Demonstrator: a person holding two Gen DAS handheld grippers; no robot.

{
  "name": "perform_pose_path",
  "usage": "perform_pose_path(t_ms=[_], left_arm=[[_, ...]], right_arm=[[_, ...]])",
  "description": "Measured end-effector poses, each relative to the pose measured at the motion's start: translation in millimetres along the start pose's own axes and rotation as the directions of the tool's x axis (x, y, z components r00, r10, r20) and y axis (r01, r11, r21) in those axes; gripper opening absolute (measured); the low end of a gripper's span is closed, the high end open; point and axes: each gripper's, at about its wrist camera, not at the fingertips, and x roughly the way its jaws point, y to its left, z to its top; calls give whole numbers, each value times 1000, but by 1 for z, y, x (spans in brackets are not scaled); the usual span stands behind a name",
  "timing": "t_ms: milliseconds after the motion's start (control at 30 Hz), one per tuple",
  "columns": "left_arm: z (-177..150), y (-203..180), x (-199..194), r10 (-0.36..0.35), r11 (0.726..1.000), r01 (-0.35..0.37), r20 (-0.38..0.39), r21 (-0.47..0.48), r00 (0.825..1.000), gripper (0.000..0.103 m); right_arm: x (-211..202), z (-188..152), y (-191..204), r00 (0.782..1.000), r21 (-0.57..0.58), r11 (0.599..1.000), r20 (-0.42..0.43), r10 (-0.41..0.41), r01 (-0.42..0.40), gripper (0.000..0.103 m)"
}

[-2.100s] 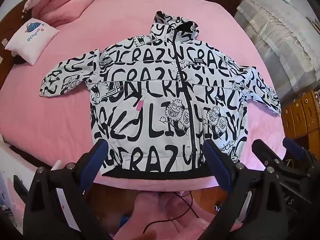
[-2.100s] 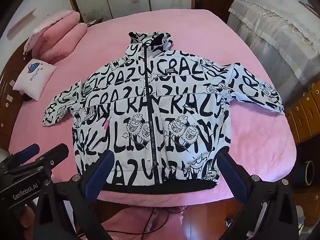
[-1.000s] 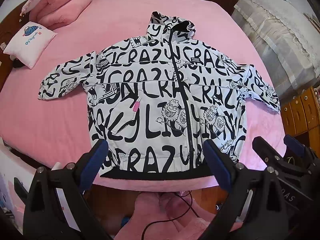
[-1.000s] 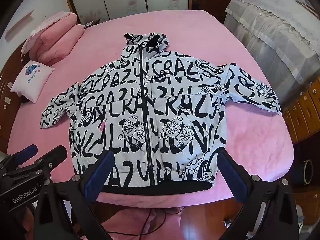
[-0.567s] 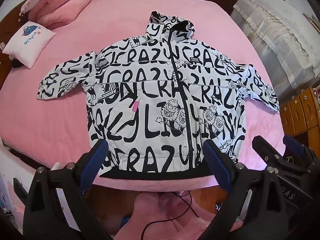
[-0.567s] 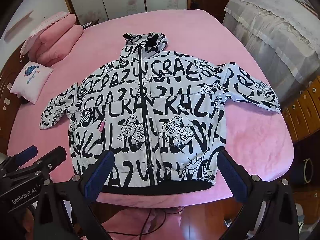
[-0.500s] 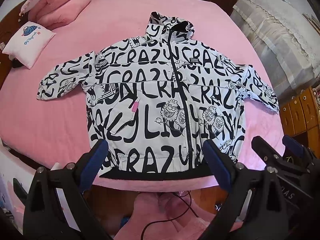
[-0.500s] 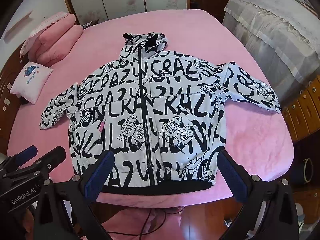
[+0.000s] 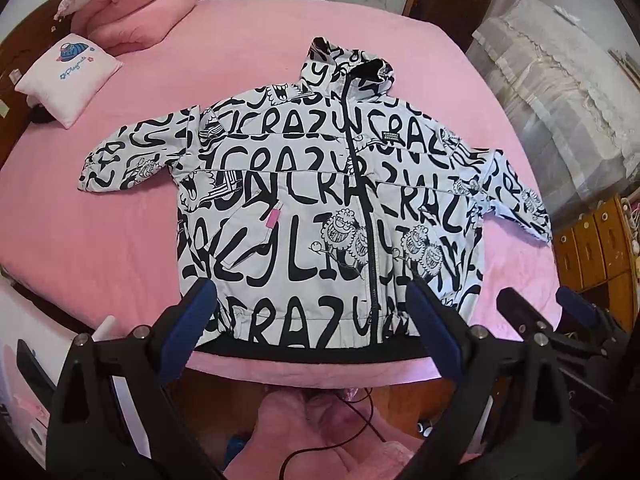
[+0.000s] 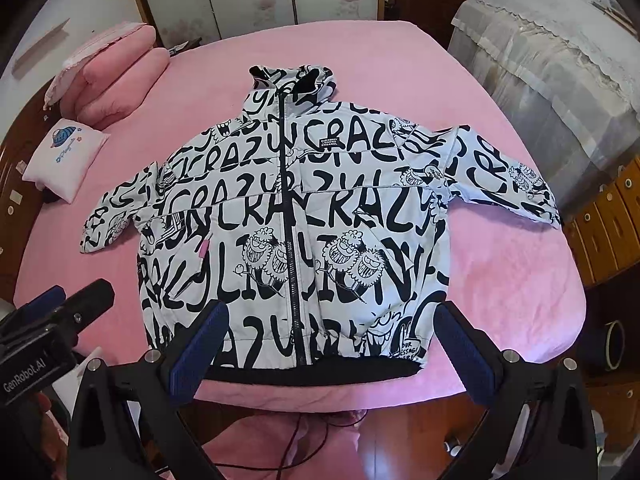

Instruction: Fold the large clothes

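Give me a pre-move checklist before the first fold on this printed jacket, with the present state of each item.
1. Jacket lies flat, front up, on the pink bed: ok.
2. Zip closed along the front: ok as far as both views show.
3. Both sleeves spread out to the sides, not tucked under: ok.
4. Left tongs open and holding nothing: ok.
5. Right tongs open and holding nothing: ok.
6. Fold area free: small pillow and pink bedding lie apart from the jacket: ok.
7. Black hem sits right at the bed's near edge; whether it will slip off when pulled: cannot tell.
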Motion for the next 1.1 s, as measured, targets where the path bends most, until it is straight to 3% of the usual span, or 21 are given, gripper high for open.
perform_pose_path(t_ms=[233,433,567,633,867,1100], left_arm=[[-15,-8,-7,-34,999,34,-15,-35,999,94],[-35,-4,-9,-69,987,66,-20,-148,997,94],[-45,3,-11,58,978,-63,-32,-201,998,94],[-47,10,-11,82,970,-89,-40,-227,996,94],[-49,58,-13,90,921,-107,-64,-375,994,94],[-34,135,7,33,833,-76,-88,-547,996,94]], right_arm=[[-2,-9,-8,1000,-29,999,-9,14,-14,103],[1,-18,-14,999,-92,995,-33,27,-29,103],[7,-21,-21,998,-116,992,-46,48,-53,103],[14,-19,-24,996,-108,992,-63,58,-64,103],[30,-4,-16,994,-123,990,-88,61,-72,103],[45,13,24,996,-224,974,-91,19,-39,103]])
